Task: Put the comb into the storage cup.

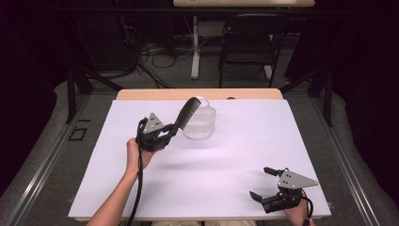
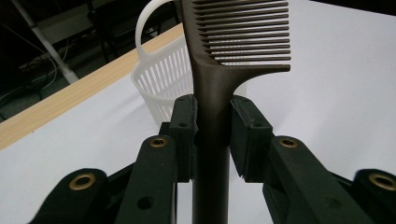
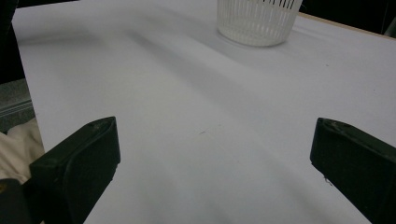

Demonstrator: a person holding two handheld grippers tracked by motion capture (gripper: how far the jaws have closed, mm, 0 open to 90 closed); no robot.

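Between the jaws of the left gripper (image 1: 165,133), clamped on its handle, a dark comb (image 2: 219,70) rises teeth-end up, just before the white basket (image 1: 199,123), seemingly for dropping in. Right gripper (image 1: 266,183), jaws apart and empty, rests low on the surface (image 1: 235,155), well clear.

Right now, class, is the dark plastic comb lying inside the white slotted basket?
No, the left gripper holds the comb in front of the basket.

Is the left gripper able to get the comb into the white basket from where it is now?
Probably yes: the left gripper holds the comb right beside the white basket, with nothing between them.
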